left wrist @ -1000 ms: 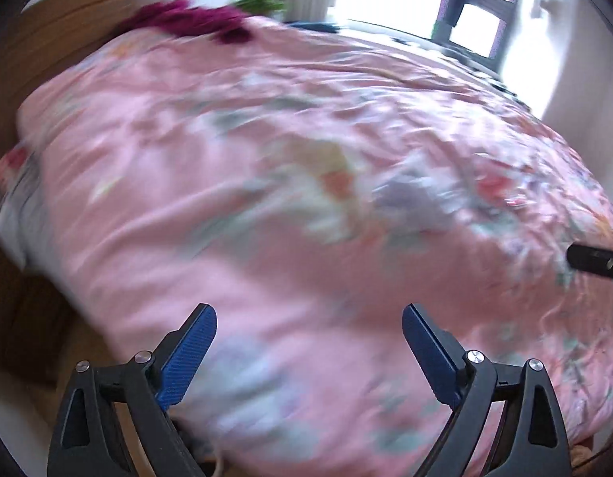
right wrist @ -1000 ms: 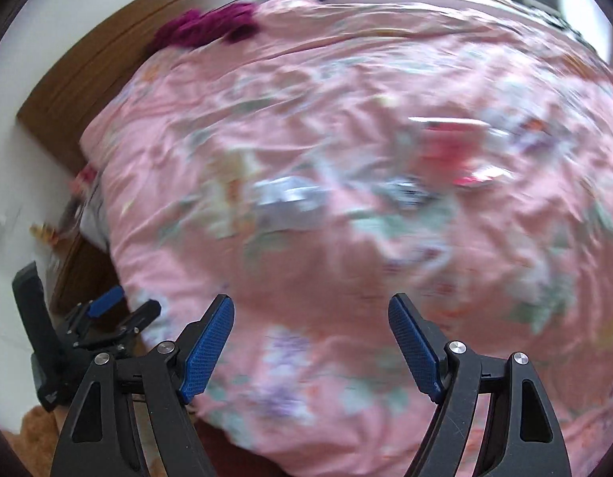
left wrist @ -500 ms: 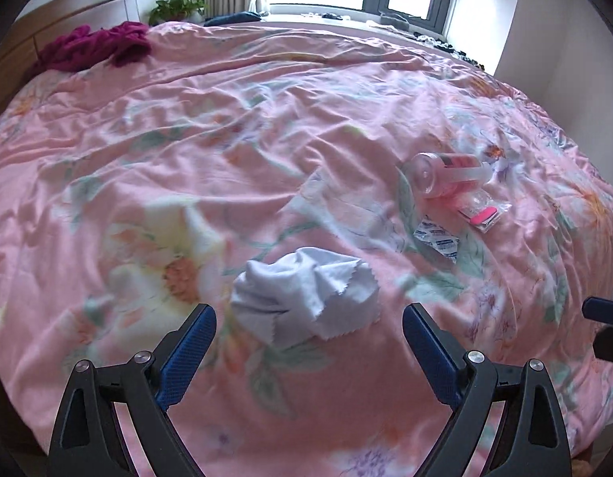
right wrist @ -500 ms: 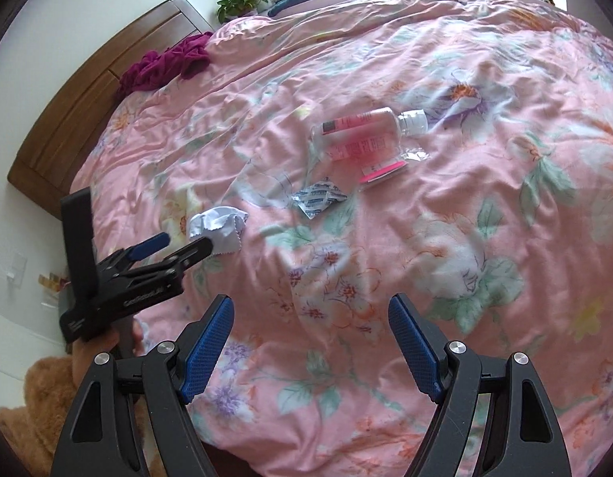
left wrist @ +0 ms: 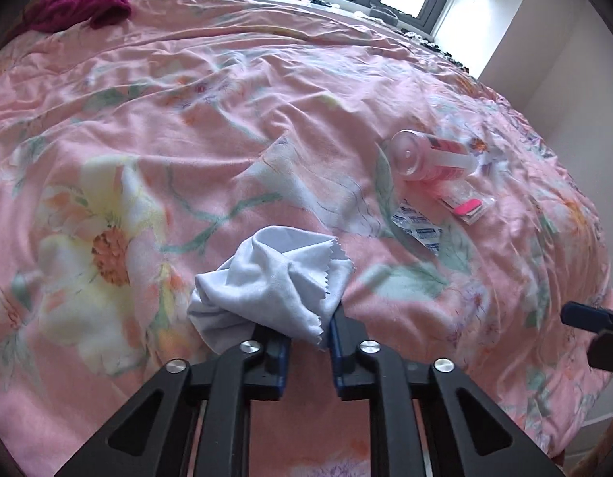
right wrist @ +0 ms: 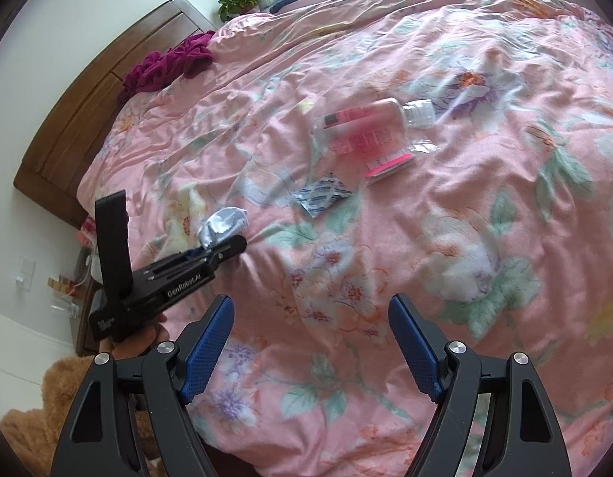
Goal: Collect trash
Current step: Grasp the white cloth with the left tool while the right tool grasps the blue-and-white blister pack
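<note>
A crumpled white cloth (left wrist: 274, 278) lies on the pink floral bedspread (left wrist: 147, 119). My left gripper (left wrist: 308, 338) is shut on the cloth's near edge; it also shows in the right wrist view (right wrist: 223, 244) with the cloth (right wrist: 223, 224) at its tip. A clear plastic bottle with a pink label (left wrist: 429, 155) (right wrist: 366, 127), a small clear bag with a pink strip (left wrist: 467, 204) (right wrist: 389, 163) and a blue-and-white packet (left wrist: 419, 230) (right wrist: 324, 194) lie further right. My right gripper (right wrist: 310, 342) is open and empty above the bed's near part.
A magenta garment (left wrist: 80, 6) (right wrist: 167, 63) lies at the bed's far left by the wooden headboard (right wrist: 87, 111). A potted plant (right wrist: 244, 0) and window are beyond the bed. A brown plush toy (right wrist: 40, 405) sits on the floor at lower left.
My left gripper has moved forward and closed on the white cloth; it was open half a second ago. My right gripper has moved slightly closer to the bottle and stays open.
</note>
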Tool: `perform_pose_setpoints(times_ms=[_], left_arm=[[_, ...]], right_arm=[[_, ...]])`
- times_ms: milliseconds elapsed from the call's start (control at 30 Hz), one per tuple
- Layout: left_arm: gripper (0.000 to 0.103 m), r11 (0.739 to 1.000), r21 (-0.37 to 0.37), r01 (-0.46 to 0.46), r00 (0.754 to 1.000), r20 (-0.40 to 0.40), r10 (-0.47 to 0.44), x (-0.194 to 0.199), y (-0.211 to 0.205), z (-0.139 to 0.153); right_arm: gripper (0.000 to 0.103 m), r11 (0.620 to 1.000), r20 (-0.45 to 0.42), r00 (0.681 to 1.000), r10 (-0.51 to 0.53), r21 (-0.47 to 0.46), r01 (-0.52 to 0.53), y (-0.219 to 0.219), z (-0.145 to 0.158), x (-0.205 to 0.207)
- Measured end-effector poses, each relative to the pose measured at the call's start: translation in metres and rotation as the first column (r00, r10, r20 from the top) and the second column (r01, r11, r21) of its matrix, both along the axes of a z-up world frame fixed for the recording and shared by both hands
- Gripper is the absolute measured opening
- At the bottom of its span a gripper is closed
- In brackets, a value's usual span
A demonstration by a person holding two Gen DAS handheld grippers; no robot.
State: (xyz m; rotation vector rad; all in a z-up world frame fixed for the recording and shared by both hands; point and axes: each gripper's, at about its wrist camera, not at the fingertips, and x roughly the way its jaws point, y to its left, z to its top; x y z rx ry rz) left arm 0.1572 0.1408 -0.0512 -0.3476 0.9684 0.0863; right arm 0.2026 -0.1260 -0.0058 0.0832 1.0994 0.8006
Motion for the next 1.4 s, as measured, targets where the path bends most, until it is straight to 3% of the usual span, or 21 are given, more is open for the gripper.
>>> perform_pose_setpoints(times_ms=[267,500,800,933,1033,1133,1167,1333,1400], left_arm=[[0.013,0.998,-0.061,-0.013,0.998,0.067,0.017,-0.033,0.009,0.021],[0.013,0.996,-0.091,-0.001,0.996,0.084,0.009,-0.041,0.013,0.026],[0.013,0.997,-0.081,-0.002,0.999,0.054,0.007,-0.043,0.018,0.011],[0.013,0.996,-0.09,-0.008,0.999,0.043,0.012,-0.044,0.021,0.006],[0.013,0.995,-0.096,-0.008,0.999,0.038,0.011,-0.044,0.021,0.004],[0.013,0.995,-0.099,-0.006,0.999,0.031,0.009,-0.042,0.022,0.001],[0.013,0.995,-0.101,-0.005,1.0,0.03,0.009,-0.042,0.021,0.0],[0.013,0.994,-0.107,-0.004,1.0,0.028,0.007,-0.041,0.02,-0.003],[0.013,0.994,-0.11,-0.004,1.0,0.026,0.006,-0.041,0.02,-0.003]], right_arm=[[0.079,0.996,0.03,0.996,0.084,0.004,-0.084,0.046,0.007,0.009],[0.079,0.993,0.008,0.993,0.117,-0.005,-0.117,0.083,-0.009,0.04],[0.079,0.981,0.05,0.994,0.094,-0.176,-0.084,0.115,-0.04,0.067],[0.079,0.976,0.06,0.995,0.077,-0.21,-0.063,0.118,-0.052,0.079],[0.069,0.971,0.064,0.995,0.076,-0.232,-0.059,0.12,-0.058,0.082],[0.052,0.968,0.086,0.994,0.074,-0.246,-0.051,0.118,-0.059,0.082],[0.042,0.969,0.089,0.994,0.07,-0.245,-0.046,0.116,-0.059,0.082],[0.025,0.976,0.132,0.99,0.055,-0.216,-0.026,0.107,-0.05,0.078],[0.012,0.978,0.132,0.99,0.054,-0.208,-0.026,0.105,-0.05,0.079]])
